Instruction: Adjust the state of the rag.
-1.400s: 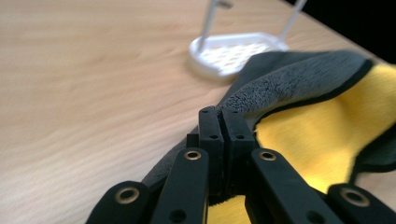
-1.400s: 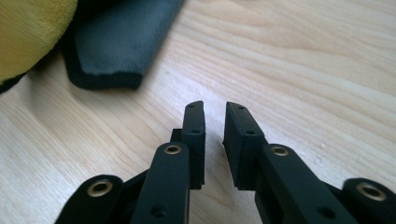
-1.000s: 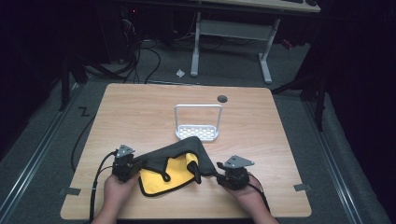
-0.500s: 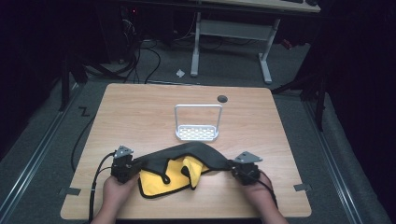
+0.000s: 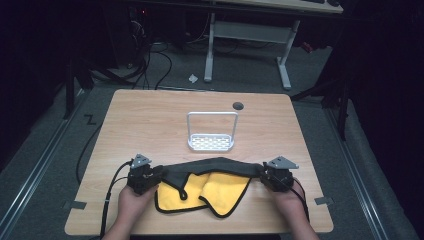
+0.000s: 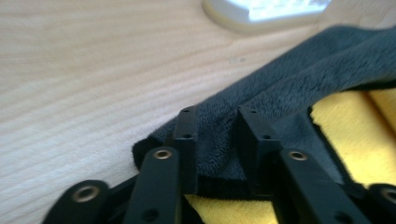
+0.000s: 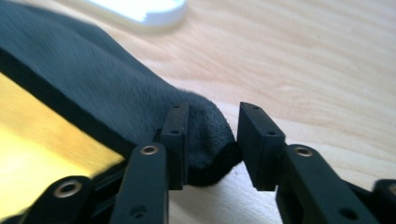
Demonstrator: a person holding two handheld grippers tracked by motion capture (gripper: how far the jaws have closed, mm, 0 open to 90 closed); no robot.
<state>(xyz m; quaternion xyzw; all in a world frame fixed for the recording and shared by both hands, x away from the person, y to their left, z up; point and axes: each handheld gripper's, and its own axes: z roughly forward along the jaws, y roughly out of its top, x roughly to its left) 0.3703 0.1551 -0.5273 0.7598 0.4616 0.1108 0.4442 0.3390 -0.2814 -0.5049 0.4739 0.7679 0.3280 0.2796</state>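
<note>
A cloth (image 5: 218, 189), yellow on one face and dark grey on the other, lies near the table's front edge. Its grey edge (image 5: 210, 167) runs as a band between both grippers. My left gripper (image 5: 156, 175) is at the band's left end; its jaws (image 6: 217, 116) have just been opening and stand apart with the grey cloth (image 6: 289, 79) lying between them. At the right end is my right gripper (image 5: 262, 175); its jaws (image 7: 210, 112) have also just been opening. The cloth's corner (image 7: 205, 135) rests against one pad, with a gap to the other.
A white perforated tray with a wire hoop handle (image 5: 211, 134) stands at the middle of the wooden table (image 5: 150, 115), just behind the cloth. A small round hole (image 5: 238, 105) is near the far edge. Beyond the table are cables and desk legs.
My right gripper has moved to the right, drawing the grey edge out into a long band and spreading the cloth wider. The left gripper stayed in place.
</note>
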